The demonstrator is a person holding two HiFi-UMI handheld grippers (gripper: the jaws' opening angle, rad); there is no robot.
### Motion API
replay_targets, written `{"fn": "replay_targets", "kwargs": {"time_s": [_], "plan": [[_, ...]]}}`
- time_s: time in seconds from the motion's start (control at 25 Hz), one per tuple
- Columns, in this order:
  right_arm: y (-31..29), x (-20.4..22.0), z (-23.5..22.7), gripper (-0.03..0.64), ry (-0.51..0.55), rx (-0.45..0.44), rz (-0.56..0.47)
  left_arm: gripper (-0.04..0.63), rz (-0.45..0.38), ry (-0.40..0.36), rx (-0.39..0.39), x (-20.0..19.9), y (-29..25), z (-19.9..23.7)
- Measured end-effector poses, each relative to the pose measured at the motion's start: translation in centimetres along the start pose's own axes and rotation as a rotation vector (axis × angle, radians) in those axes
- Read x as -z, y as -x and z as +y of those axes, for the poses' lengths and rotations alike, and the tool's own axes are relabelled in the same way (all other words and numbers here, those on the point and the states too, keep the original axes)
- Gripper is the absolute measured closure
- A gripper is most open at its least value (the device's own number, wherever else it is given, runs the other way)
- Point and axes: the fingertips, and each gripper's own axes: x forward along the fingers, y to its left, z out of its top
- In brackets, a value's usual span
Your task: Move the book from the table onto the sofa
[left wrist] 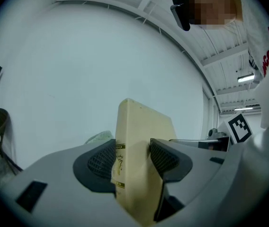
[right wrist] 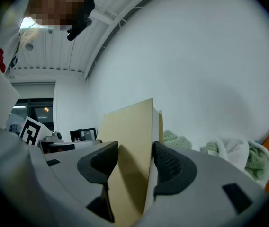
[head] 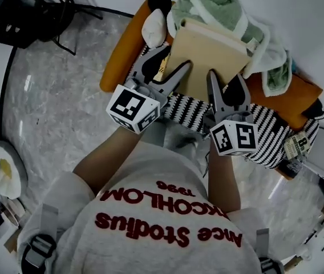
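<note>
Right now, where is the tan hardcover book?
In the head view, the tan hardcover book is upper centre, gripped by the left gripper and right gripper, over the black-and-white striped cloth, beside the green towel.

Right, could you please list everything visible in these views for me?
Book: one, tan, over the sofa, gripped by both tongs.
Sofa: one, orange, beneath the book.
Throw: one, black-and-white striped, on the sofa.
Towel: one, green and white, heaped on the sofa.
Chair: one, black, upper left of head view.
Floor: one, grey marble, around the sofa.
Left tongs: one, grey, shut on the book.
Right tongs: one, grey, shut on the book.
Sweatshirt: one, grey with red lettering, bottom of head view.
</note>
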Motion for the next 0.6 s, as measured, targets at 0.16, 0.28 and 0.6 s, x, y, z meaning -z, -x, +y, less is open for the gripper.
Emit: {"fn": "replay_targets", "kwargs": {"time_s": [0.16, 0.28, 0.6], "plan": [[-3.6, 3.0, 1.7, 0.357, -0.031, 0.019, 0.032, 0.371, 0.045, 0.021, 0.008, 1.8, 0.5, 4.6], [-5.4, 5.6, 2.4, 0.357, -0.055, 0.026, 0.072, 0.371, 0.078, 0.039, 0.003, 3.8, 1.1, 7.1], [-8.8, 12.3, 1.8, 0.359, -0.114, 0.002, 0.148, 0.371, 0.149, 0.081, -0.037, 9.7, 1.0, 11.5]]}}
